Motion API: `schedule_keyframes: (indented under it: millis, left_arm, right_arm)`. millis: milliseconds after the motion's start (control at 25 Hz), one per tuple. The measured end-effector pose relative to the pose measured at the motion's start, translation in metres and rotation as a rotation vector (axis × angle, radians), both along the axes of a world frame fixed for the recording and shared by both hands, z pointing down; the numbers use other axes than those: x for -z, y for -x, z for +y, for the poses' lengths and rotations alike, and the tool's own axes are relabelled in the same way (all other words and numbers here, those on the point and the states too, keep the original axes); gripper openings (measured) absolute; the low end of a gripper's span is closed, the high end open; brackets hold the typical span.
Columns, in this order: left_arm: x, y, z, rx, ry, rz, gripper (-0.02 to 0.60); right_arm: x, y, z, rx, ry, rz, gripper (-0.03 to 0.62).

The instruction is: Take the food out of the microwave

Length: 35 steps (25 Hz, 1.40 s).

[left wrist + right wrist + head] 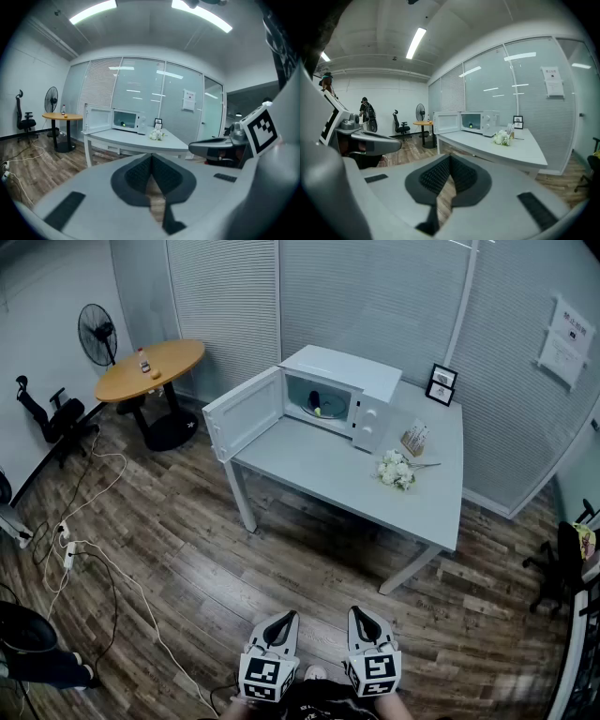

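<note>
A white microwave [343,390] stands on the grey table [328,474] with its door [242,413] swung open to the left. Inside it sits the food [317,406], a dark thing with a small yellow-green one beside it. The microwave [125,118] also shows far off in the left gripper view, and the microwave [478,123] in the right gripper view. My left gripper [282,618] and right gripper [362,612] are held side by side at the bottom of the head view, well short of the table. Both are shut with nothing between the jaws.
White flowers [395,470], a small card holder [414,439] and a framed picture [442,384] sit on the table's right part. A round wooden table [150,368] with a bottle, a fan [97,332] and floor cables [84,549] lie to the left. Wooden floor separates me from the table.
</note>
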<state>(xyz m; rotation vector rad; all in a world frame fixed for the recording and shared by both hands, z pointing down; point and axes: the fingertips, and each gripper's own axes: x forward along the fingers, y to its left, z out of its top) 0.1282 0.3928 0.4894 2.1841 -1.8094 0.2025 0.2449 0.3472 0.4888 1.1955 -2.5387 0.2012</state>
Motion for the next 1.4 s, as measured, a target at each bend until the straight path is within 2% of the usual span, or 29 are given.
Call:
schedule_keyframes:
  millis: [240,360,520,640,760,1040,1200,1400]
  left_arm:
    - [0.01,-0.017,0.012,0.028,-0.023,0.011,0.008]
    - [0.01,-0.02,0.019,0.056,-0.032,0.013,0.008]
    - [0.002,-0.019,0.028,0.081,-0.024,0.005,0.008]
    - [-0.004,-0.011,0.024,0.099,-0.025,0.03,0.008]
    - [-0.008,-0.003,0.008,0.104,-0.029,0.07,0.008]
    - [-0.006,0.016,-0.045,0.064,-0.031,0.041,0.008]
    - [-0.011,0.035,-0.08,0.047,-0.015,0.066,0.008]
    - [-0.009,0.056,-0.127,-0.002,-0.023,0.042,0.008]
  right_arm:
    - [0.007,-0.012,0.014,0.054,-0.017,0.002,0.002]
    - [0.009,-0.011,0.019,0.101,-0.016,-0.031,0.003]
    - [0.001,-0.014,0.021,0.096,0.007,-0.055,0.003]
    - [-0.002,-0.009,0.018,0.106,0.002,-0.054,0.005]
    - [-0.005,-0.004,0.006,0.097,0.002,-0.047,0.005]
    - [-0.007,0.007,-0.043,0.043,0.021,-0.038,0.005]
    - [-0.013,0.028,-0.074,0.03,0.041,-0.044,0.005]
    - [-0.01,0.055,-0.11,0.012,0.034,-0.045,0.005]
